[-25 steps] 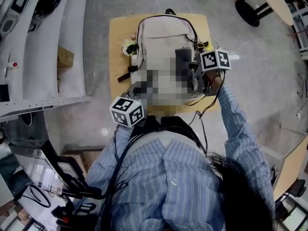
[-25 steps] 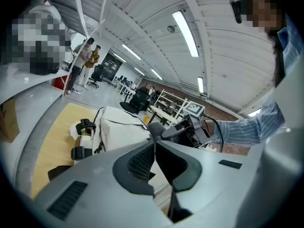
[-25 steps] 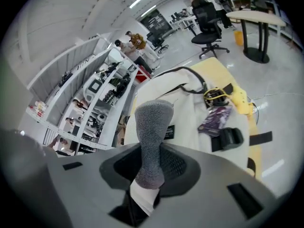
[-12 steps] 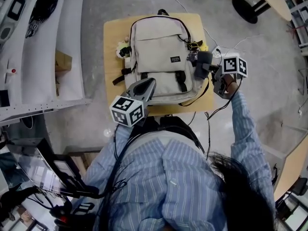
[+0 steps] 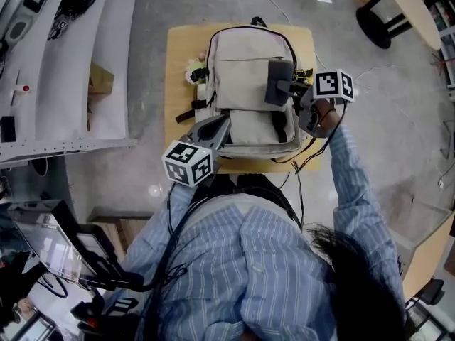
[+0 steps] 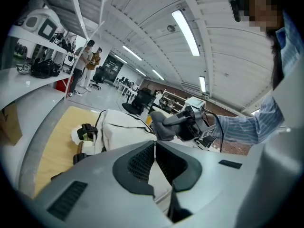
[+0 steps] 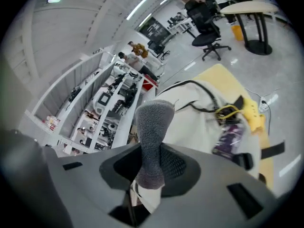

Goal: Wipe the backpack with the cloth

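Glossy grey floor (image 5: 142, 13), small wooden table (image 5: 181, 57), white shelving (image 5: 64, 55) alongside, strip lights (image 6: 186, 26) overhead.

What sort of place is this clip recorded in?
Probably an open-plan office or lab: rolling office chairs, long ceiling strip lights and white shelving stacked with equipment surround the small wooden table holding the backpack.

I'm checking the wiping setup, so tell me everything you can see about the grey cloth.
The cloth is dark grey with a fuzzy, towel-like nap. It is bunched into a thick strip, pinched between the jaws of the right gripper, and sticks out past them to a rounded free end. In the head view it lies over the front of the beige backpack, on the side nearer that gripper; whether it presses on the fabric cannot be told.
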Tool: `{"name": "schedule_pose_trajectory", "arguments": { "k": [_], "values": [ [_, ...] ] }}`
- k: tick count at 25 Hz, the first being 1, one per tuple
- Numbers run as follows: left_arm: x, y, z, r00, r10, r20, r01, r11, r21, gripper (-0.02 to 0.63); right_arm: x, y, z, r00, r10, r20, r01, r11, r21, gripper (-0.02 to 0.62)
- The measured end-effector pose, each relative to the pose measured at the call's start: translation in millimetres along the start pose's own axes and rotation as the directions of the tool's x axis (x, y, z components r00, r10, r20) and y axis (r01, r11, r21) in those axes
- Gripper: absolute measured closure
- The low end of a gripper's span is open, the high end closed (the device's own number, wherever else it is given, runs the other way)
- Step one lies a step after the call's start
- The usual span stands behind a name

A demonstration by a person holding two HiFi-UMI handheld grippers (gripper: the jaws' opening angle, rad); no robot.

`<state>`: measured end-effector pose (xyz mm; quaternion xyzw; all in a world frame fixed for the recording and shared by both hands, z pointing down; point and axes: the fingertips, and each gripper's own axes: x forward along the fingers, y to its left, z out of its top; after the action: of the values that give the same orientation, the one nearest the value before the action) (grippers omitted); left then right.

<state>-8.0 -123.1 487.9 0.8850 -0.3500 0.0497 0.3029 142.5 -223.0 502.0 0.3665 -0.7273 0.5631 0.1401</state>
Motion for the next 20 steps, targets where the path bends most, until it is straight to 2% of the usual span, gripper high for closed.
{"name": "schedule_pose_trajectory", "arguments": {
  "k": [4,7,13,20],
  "values": [
    [-13.5,18.5,7.7,1.0,0.016,0.007,-0.016,1.0,-0.008,0.592,81.8,66.7,3.3,0.994,0.074,-0.081,-0.08,0.995,-0.064,0.494],
    [-22.9,29.8,7.9,0.999,0.037,0.016,-0.036,0.999,-0.013,0.592,136.2,91.5,-9.0,0.985,0.075,-0.154,-0.091,0.991,-0.1,0.494],
    [-42.1,50.7,10.3,0.998,0.061,0.026,-0.061,0.998,-0.008,0.592,193.2,99.2,-28.4,0.973,0.026,-0.23,-0.055,0.991,-0.123,0.494],
    [-46.4,61.9,2.7,0.998,0.055,0.005,-0.055,0.998,-0.015,0.592,178.9,76.5,-20.6,0.979,-0.006,-0.206,-0.018,0.993,-0.114,0.494]
  ]
}}
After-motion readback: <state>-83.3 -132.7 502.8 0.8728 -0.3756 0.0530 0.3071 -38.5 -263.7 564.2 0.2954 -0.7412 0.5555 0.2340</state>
